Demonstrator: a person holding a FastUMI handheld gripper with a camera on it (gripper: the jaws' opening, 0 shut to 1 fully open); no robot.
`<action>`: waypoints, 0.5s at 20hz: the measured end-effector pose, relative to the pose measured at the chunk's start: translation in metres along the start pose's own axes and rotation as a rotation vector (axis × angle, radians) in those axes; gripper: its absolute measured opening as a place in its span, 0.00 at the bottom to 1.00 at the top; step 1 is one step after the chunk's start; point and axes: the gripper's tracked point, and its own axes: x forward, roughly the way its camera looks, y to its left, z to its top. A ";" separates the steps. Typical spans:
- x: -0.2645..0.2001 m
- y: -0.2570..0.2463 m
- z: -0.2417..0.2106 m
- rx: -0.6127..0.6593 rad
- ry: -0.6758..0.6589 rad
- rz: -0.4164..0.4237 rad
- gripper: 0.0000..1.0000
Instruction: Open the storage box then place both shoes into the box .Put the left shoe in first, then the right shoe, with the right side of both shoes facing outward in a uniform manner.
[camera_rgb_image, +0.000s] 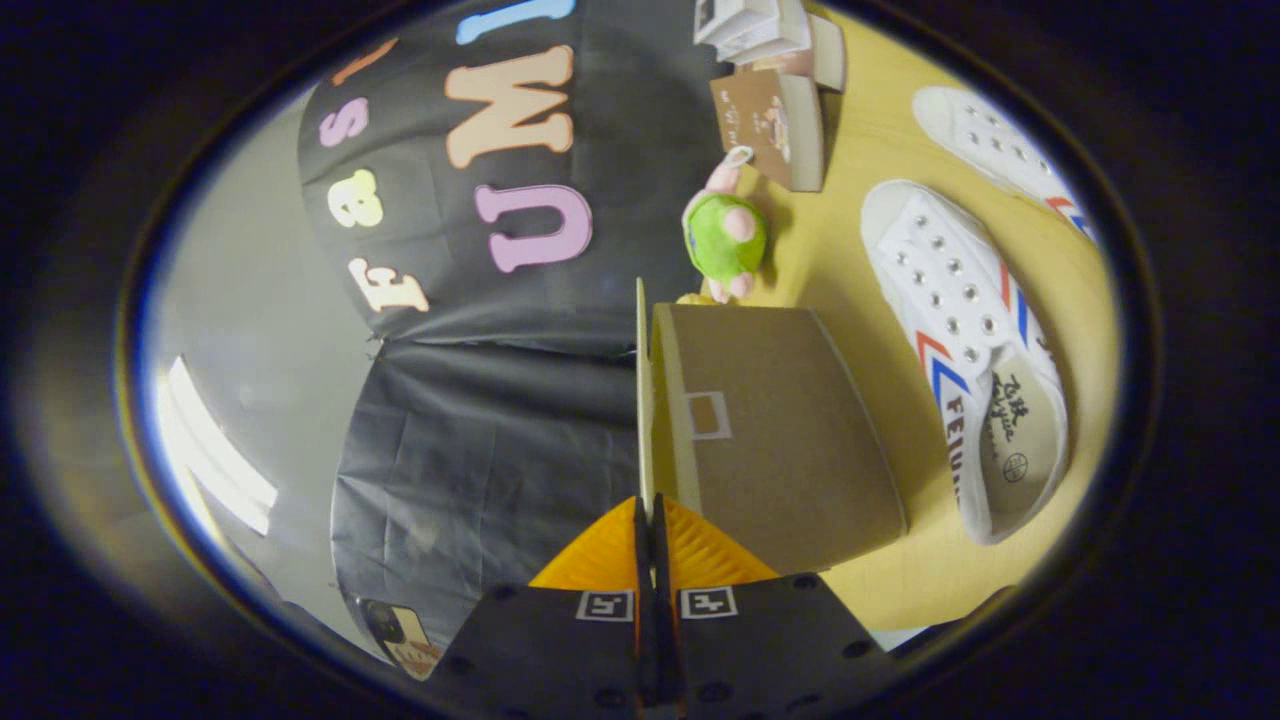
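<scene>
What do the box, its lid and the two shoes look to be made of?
Box: matte brown cardboard, probably; flat, dull faces. Lid, pinched edge-on by the gripper: thin pale board, likely the same. Shoes: white canvas-like cloth with metal-looking eyelets and smooth, seemingly rubber toe caps.

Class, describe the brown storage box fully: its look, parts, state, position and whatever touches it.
The storage box looks like plain brown cardboard with a small pale-edged rectangular tab slot on one face. Its thin lid flap is lifted and seen edge-on, pinched between the closed fingers of the gripper. It rests on the yellow table, beside a white shoe, with a green plush toy beyond it.
</scene>
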 end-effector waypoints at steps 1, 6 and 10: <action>0.000 0.003 0.000 -0.048 -0.008 -0.010 0.03; 0.003 0.037 -0.002 -0.186 -0.025 -0.025 0.05; 0.009 0.074 -0.009 -0.271 -0.035 -0.020 0.06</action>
